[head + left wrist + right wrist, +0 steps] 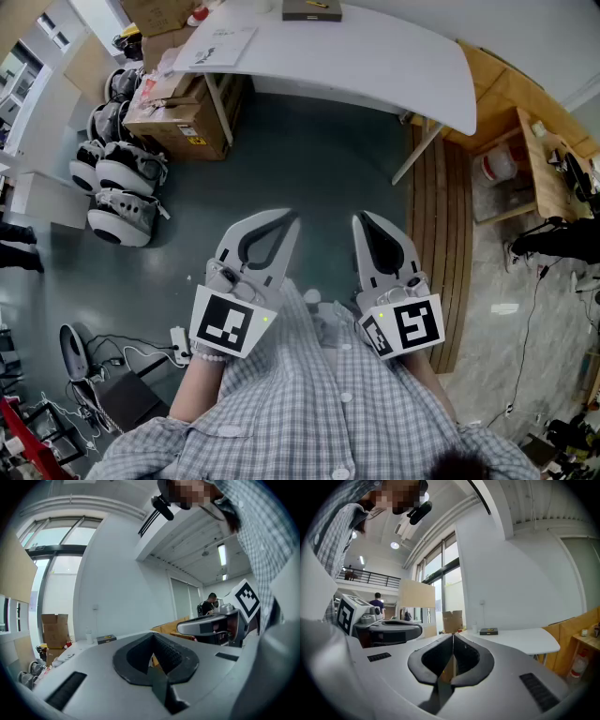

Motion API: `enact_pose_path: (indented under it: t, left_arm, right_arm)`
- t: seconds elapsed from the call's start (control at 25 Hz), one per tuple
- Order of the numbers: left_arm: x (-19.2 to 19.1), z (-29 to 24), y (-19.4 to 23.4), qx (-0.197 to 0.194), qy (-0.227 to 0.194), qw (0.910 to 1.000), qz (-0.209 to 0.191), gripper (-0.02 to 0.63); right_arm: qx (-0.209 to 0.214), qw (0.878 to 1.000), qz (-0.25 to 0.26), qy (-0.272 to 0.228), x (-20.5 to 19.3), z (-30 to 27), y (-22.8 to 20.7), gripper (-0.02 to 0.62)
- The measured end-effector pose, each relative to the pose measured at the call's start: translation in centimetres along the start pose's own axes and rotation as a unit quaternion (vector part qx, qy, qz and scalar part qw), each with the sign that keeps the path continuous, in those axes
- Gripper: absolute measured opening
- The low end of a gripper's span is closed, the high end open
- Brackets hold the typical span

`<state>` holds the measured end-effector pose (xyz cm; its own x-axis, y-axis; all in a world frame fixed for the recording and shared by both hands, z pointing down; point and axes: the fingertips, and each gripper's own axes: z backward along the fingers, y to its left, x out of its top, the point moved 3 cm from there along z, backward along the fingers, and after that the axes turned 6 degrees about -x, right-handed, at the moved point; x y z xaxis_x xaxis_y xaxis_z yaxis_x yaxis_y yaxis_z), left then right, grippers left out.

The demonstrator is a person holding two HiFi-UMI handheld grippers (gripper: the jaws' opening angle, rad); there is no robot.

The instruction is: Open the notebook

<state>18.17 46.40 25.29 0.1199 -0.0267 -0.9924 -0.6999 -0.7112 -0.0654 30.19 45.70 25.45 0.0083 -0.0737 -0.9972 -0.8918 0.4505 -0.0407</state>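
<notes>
The notebook (311, 9) is a small dark book with a yellow mark, lying closed at the far edge of the white table (375, 56). It also shows far off as the notebook (106, 639) in the left gripper view and as the notebook (489, 631) in the right gripper view. My left gripper (289, 217) and right gripper (361, 217) are held side by side close to my body, over the grey floor and well short of the table. Both are shut with nothing between the jaws, as seen on the left gripper (153, 634) and the right gripper (453, 634).
Papers (220, 47) lie on the table's left part. Cardboard boxes (178, 112) stand under its left end, with white helmet-like shells (122, 178) beside them. A wooden platform (441, 234) and a red extinguisher (497, 164) are on the right. Cables (141, 356) trail at lower left.
</notes>
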Motion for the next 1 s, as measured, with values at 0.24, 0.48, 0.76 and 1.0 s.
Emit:
enact_pose_path:
  t: [0.24, 0.48, 0.76, 1.0]
  left_arm:
    - [-0.1, -0.2, 0.4, -0.004, 0.001, 1.0000, 0.002, 0.009]
    - [-0.2, -0.3, 1.6, -0.001, 0.006, 1.0000, 0.000, 0.008]
    - [-0.5, 1.1, 5.4, 0.017, 0.014, 0.9996, 0.018, 0.009]
    - [-0.4, 1.9, 8.8, 0.018, 0.008, 0.9996, 0.021, 0.008]
  right_arm:
    - [0.000, 1.000, -0.001, 0.009, -0.4, -0.4, 0.0, 0.023]
    - [-0.007, 1.000, -0.003, 0.022, -0.9, -1.7, -0.2, 0.023]
    - [-0.001, 1.000, -0.008, 0.023, -0.5, -5.3, 1.5, 0.023]
    - [0.000, 1.000, -0.004, 0.021, -0.2, -7.9, 3.2, 0.023]
